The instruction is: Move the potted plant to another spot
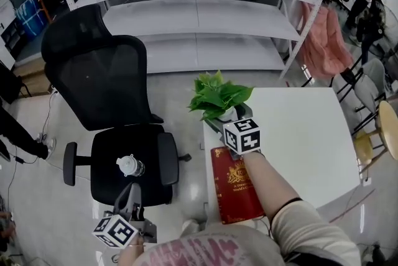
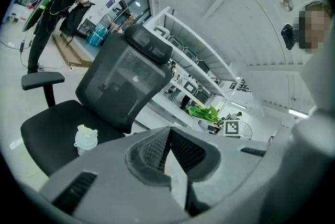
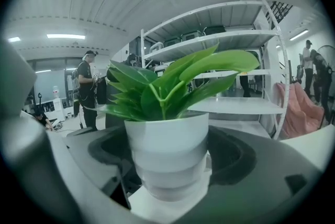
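Right gripper view: the right gripper (image 1: 231, 120) clasps the potted plant (image 3: 166, 129) by its white pot, at the white table's (image 1: 298, 134) near corner beside a red book (image 1: 235, 187). The left gripper (image 1: 132, 193), jaws pressed together and empty, hangs near a black chair (image 1: 124, 159).

Right gripper (image 1: 226, 117) reaches forward, jaws wide; left gripper (image 1: 132, 190) held low, jaws together.

Green plant (image 1: 217, 96), white pot (image 3: 167, 157), red book (image 1: 236, 187), black chair (image 1: 106, 81).
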A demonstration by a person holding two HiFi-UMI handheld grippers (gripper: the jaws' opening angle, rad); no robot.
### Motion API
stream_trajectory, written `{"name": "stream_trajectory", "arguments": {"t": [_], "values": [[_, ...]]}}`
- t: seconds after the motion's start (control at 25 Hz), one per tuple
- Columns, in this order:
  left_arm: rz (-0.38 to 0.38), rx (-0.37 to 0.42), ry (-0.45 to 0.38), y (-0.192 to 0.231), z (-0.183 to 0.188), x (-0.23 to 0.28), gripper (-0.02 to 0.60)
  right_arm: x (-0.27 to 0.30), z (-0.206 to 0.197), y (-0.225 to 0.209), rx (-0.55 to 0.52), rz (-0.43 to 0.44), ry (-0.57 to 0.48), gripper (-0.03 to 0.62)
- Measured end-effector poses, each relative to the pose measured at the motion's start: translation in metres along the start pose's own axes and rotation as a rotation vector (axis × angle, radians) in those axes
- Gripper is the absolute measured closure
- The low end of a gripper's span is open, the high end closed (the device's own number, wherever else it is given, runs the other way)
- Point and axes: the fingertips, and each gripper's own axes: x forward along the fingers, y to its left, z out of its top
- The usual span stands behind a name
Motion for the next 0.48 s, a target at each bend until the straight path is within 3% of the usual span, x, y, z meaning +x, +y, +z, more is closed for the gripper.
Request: {"name": "stream_trajectory", "arguments": {"t": [0.48], "values": [[0.043, -0.004, 0.020, 0.012, -0.008, -0.007, 0.578, 0.023, -0.027, -0.014, 0.025, -0.030, 0.066, 0.106]]}}
